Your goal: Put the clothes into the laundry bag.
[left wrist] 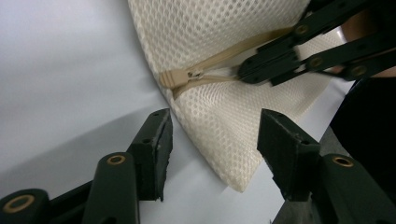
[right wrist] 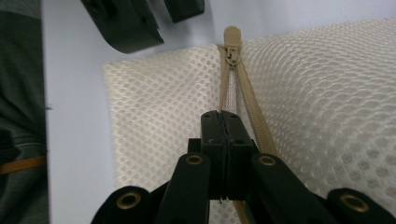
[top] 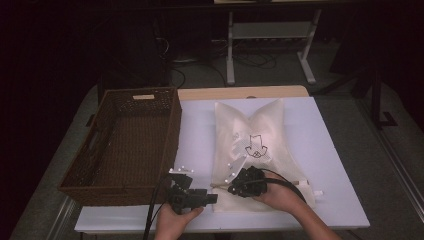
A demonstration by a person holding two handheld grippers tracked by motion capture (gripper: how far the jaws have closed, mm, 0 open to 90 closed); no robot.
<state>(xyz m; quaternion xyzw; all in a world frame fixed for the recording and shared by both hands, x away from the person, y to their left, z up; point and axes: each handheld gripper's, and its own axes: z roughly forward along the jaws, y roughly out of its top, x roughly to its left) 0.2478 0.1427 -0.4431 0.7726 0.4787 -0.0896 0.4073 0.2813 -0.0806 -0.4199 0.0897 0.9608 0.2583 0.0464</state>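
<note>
White table [top: 320,150], wicker basket [top: 125,145] on its left half, cream mesh laundry bag [top: 250,150] lying flat just right of the basket, centre of the table. Tan zipper [right wrist: 243,100] runs along the bag's near edge; its slider [left wrist: 192,74] sits at the near-left corner. Your right gripper [top: 239,189] rests on the bag's near edge, jaws clenched together on the zipper tape a little short of the slider. Your left gripper [top: 212,197] lies on the table just left of that corner, jaws released and apart, the bag corner between them but not touched.
</note>
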